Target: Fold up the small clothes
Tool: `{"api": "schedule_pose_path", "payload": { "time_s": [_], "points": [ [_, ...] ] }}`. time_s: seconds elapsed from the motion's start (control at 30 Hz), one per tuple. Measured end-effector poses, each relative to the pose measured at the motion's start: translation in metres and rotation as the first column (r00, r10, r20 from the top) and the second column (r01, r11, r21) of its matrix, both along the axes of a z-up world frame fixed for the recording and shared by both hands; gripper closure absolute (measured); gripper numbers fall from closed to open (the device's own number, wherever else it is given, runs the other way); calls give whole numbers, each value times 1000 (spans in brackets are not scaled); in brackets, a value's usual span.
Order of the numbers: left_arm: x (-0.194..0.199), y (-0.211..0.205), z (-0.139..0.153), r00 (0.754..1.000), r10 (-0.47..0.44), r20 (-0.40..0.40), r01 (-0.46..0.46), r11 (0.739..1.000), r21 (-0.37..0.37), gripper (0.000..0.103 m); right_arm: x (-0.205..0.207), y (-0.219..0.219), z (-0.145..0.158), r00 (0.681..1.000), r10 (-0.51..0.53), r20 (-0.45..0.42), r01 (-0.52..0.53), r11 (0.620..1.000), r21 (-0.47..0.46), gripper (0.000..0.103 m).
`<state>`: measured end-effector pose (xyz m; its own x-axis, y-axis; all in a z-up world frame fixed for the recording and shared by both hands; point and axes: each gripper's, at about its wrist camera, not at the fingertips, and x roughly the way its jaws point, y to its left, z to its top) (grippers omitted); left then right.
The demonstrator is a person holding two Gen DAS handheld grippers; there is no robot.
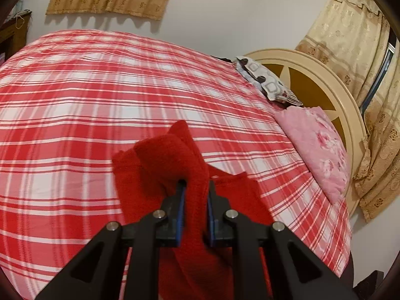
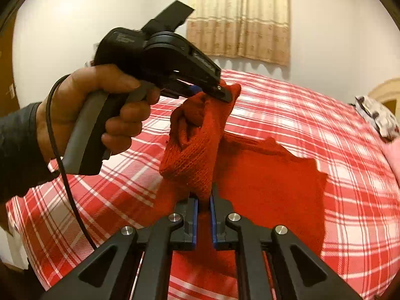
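A small red knitted garment (image 2: 270,182) lies partly on the red-and-white plaid bed (image 2: 325,115), with one part lifted. My right gripper (image 2: 204,195) is shut on a lifted fold of it. My left gripper (image 2: 222,91), held in a hand at upper left of the right wrist view, is shut on the upper end of the same lifted part. In the left wrist view the left gripper (image 1: 196,187) pinches the red garment (image 1: 162,160) between its blue pads, cloth bunched above the bed (image 1: 75,100).
A patterned grey-white pillow (image 1: 265,80) and a pink floral pillow (image 1: 317,147) lie by the cream headboard (image 1: 332,95) on the right. Beige curtains (image 2: 240,17) hang on the white wall behind. A black cable (image 2: 65,175) hangs from the left hand.
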<state>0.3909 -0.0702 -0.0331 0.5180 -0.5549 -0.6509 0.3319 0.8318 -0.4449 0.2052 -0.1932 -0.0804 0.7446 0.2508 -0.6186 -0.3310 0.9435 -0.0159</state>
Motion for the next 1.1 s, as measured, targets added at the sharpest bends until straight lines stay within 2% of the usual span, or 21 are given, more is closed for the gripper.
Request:
{"api": "schedule_pose_path", "payload": {
  "time_s": [0.17,0.37,0.57,0.83,0.93,1.0,1.03,1.07,1.1],
  "points": [
    [3,-30,0,999,-46,-7,46,999,-6,87,6,-26,6,999,-42,-29,43,998,47,96],
    [2,-70,-11,995,-98,-29,99,995,11,87,9,-59,-4,993,-80,-90,91,989,116,96],
    [-5,-107,-24,987,-156,-33,158,986,57,87,1,-87,-19,981,-128,-147,151,975,162,96],
    [-18,-152,-33,974,-226,18,219,957,191,84,-3,-108,-38,963,-173,-206,215,954,208,96],
    [-32,-150,-22,960,-269,83,249,949,194,80,-4,-112,-41,960,-181,-214,226,951,210,96],
    [-46,-141,-14,949,-285,135,253,943,215,76,-7,-117,-43,956,-190,-224,239,947,216,96],
    [-53,-134,-11,944,-289,157,250,941,228,64,-9,-120,-43,953,-193,-232,246,942,228,95],
    [-59,-126,-9,942,-283,180,236,940,246,48,-11,-124,-42,952,-194,-237,251,938,240,95],
    [-69,-111,-8,941,-261,217,197,940,278,42,-14,-128,-40,950,-202,-237,261,931,255,92]
  ]
}}
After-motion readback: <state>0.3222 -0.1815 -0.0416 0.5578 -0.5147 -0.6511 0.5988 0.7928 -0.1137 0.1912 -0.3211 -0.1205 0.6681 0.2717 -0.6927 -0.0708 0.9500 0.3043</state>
